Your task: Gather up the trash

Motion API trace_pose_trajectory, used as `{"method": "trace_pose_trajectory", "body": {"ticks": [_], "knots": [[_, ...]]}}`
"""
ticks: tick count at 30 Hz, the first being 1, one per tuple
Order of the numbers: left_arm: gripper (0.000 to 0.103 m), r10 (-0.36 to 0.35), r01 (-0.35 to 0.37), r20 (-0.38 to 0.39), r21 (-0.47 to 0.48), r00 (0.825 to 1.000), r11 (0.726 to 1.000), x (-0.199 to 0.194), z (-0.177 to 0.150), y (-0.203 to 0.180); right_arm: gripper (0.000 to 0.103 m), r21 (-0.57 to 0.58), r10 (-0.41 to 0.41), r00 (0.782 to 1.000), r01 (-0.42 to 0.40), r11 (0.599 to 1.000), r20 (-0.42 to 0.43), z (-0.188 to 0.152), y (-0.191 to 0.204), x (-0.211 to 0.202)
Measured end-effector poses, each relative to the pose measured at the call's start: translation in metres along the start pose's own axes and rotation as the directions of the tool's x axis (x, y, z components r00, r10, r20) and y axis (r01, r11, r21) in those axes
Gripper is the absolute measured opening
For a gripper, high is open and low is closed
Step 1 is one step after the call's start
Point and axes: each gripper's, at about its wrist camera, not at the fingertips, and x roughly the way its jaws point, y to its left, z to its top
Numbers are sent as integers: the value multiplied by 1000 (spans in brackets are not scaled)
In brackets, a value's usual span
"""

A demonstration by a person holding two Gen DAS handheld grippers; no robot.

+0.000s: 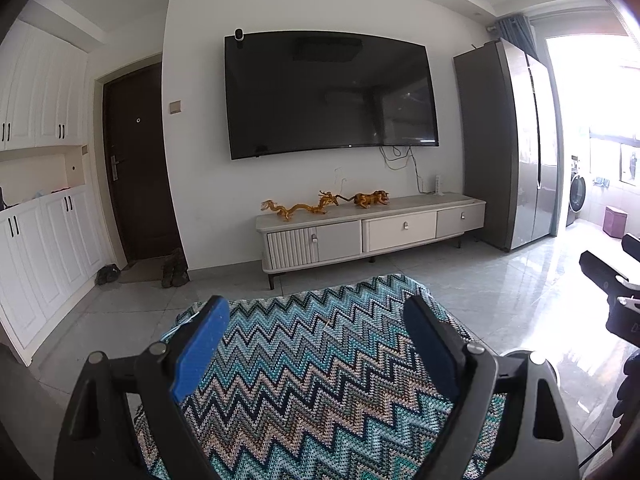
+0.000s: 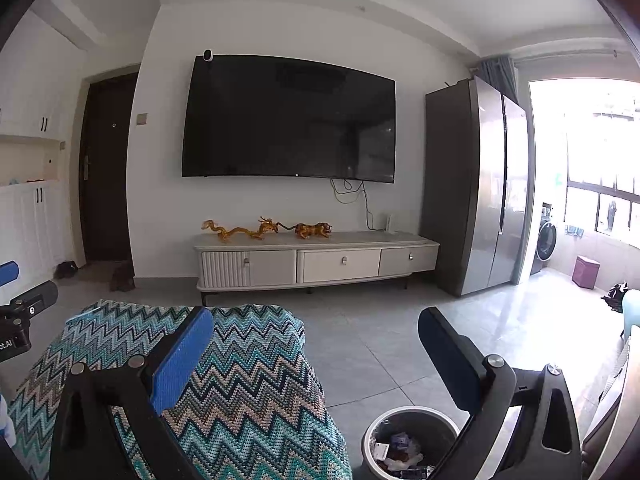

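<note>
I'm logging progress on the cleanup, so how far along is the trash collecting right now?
Looks done: the trash bin on the floor already holds wrappers and scraps. In hand: nothing; the left gripper and right gripper are both open and empty above the zigzag cloth. Left: no loose trash shows on the cloth or floor in either view, so possibly nothing.

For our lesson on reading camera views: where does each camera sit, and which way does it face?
Left wrist: on the left gripper, open, facing the TV over the zigzag blanket; the right gripper shows at the right edge.
Right wrist: on the right gripper, open, facing the same wall, the trash bin below.
Shared: TV, cabinet, fridge, blanket.
</note>
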Motion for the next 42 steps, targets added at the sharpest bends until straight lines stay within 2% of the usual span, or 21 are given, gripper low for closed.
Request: {"method": "trace_pose_trajectory", "body": {"ticks": [42], "knots": [[89, -5, 5, -1, 21, 1000, 1000, 0, -2, -5, 103, 8, -26, 1000, 26, 1000, -7, -1, -5, -2]]}}
